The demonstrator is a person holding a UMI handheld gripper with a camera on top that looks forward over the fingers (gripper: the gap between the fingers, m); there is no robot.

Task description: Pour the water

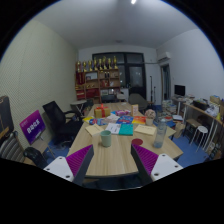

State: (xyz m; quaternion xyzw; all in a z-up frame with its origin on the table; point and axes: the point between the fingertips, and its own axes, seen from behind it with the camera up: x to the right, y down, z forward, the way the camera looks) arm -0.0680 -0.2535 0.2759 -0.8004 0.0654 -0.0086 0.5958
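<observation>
No legible text, brand or number anywhere in the gripper view. The purple rectangular sign (33,127), left of the long wooden table (112,152), carries white markings too small to read. Items on the wooden shelf unit (99,78) beyond that table show no readable labels either.

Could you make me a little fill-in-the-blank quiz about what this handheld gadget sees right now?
1. The fingers are open and hold ____.
2. The mug stands on a wooden ____.
3. Against the far wall stands a set of ____ filled with colourful items.
4. The tall clear cup stands on the same side of the mug as the ____ finger.

Missing words: nothing; table; shelves; right
</observation>
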